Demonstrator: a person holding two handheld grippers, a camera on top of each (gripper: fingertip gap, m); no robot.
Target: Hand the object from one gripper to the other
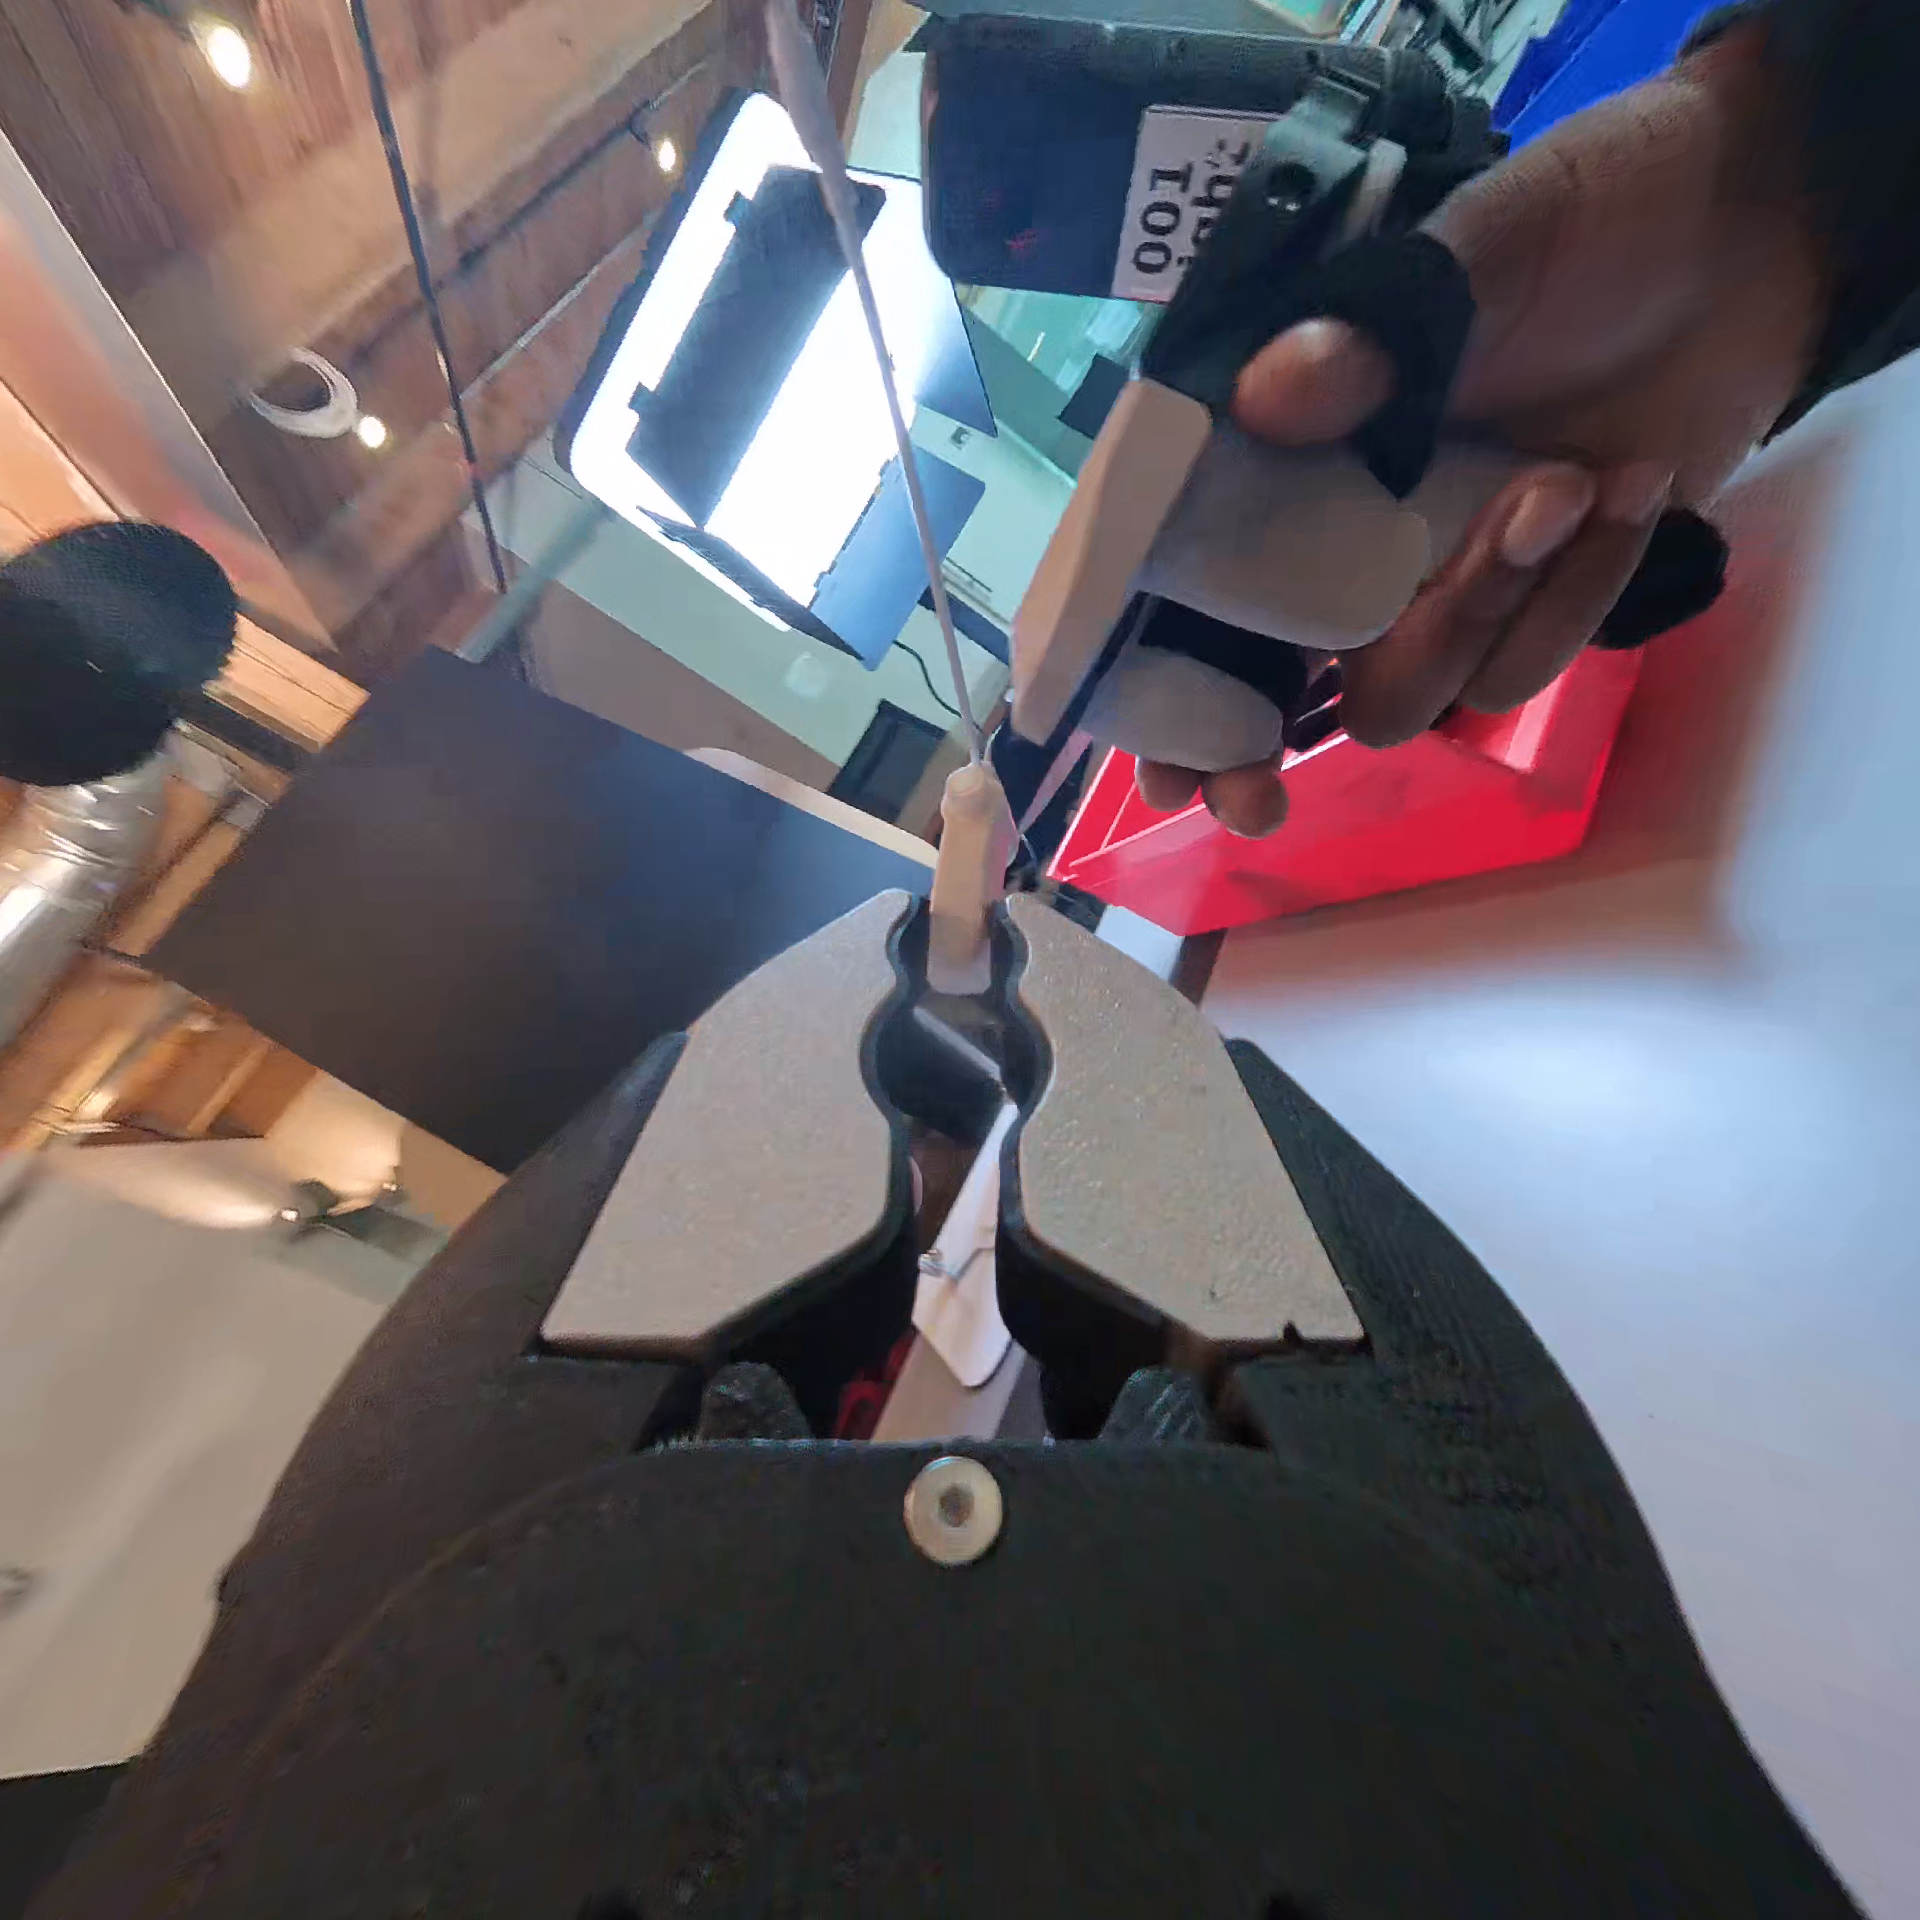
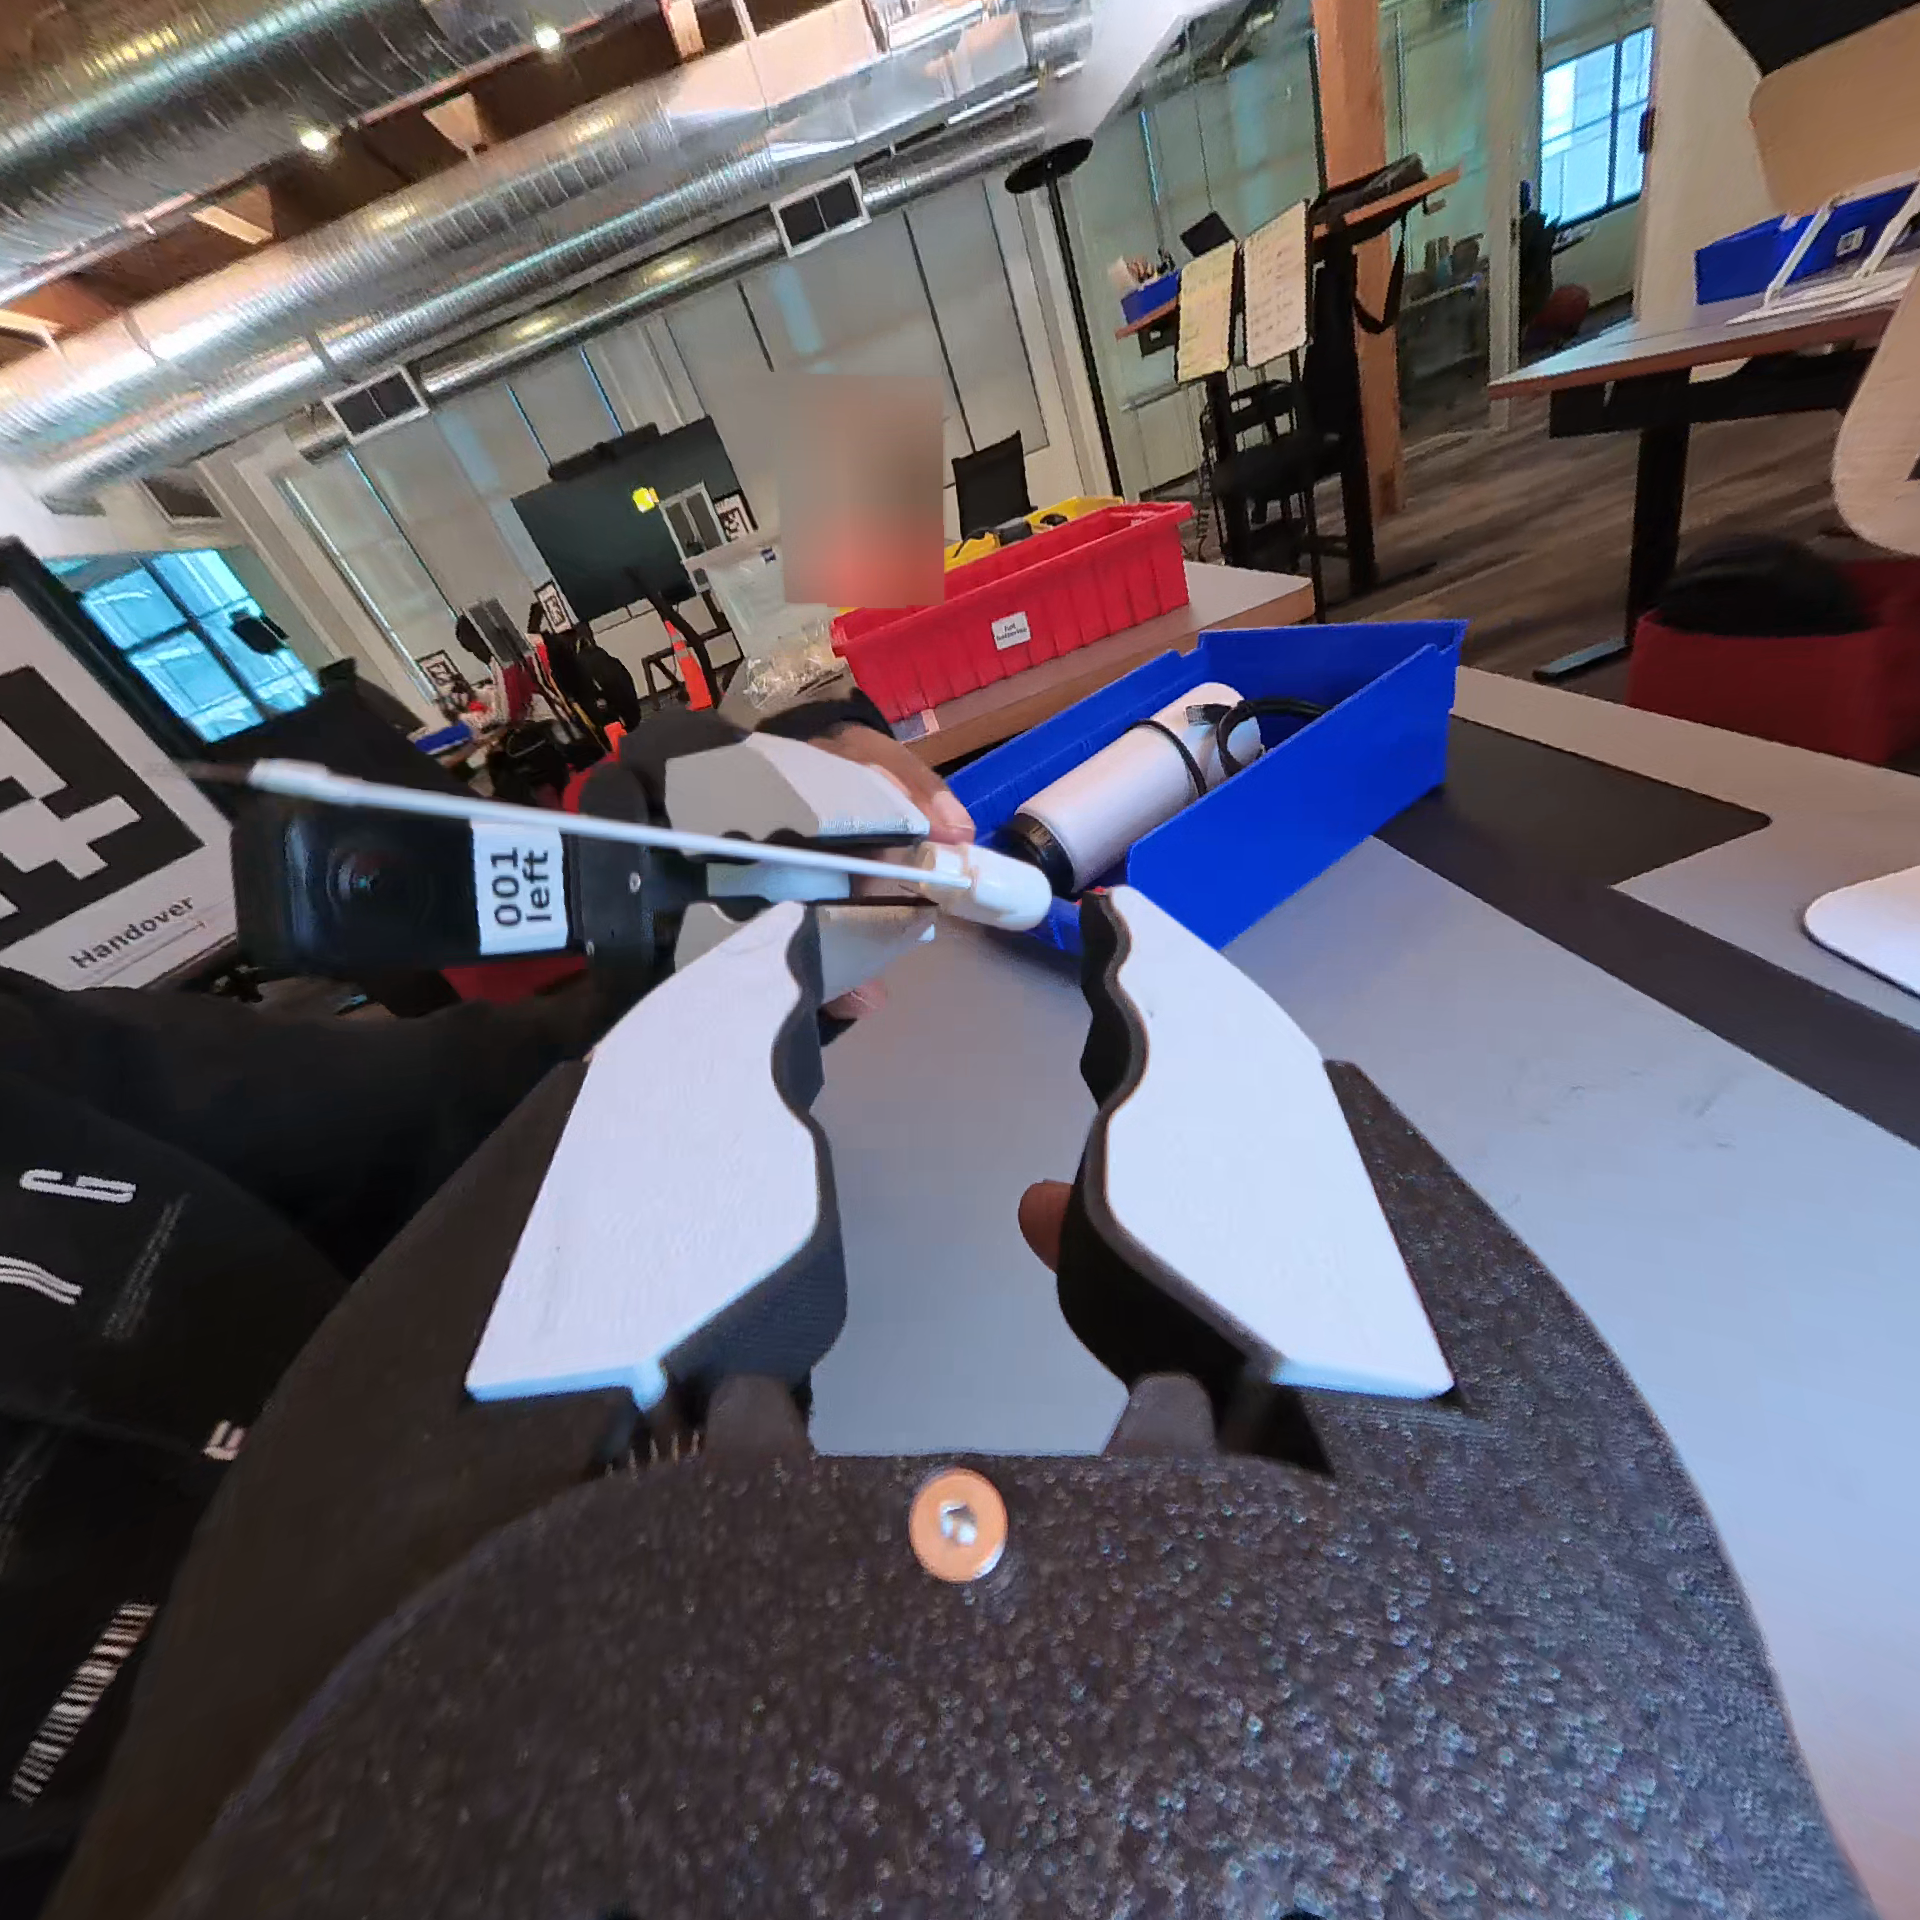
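Note:
The object is a thin white rod with a thicker white handle. My left gripper is shut on the handle, and the rod sticks out past the fingertips. In the right wrist view the left gripper comes in from the left with the handle at its tip and the rod pointing left. My right gripper is open, and the handle sits just beyond its fingertips, between them and apart from both. In the left wrist view the right gripper is close above the handle, held by a hand.
A blue bin holding a white cylinder stands on the grey table just behind the handover. A red bin is farther back. A printed marker board stands at the left. A person in black is at the lower left. The grippers are tip to tip, or close to it.

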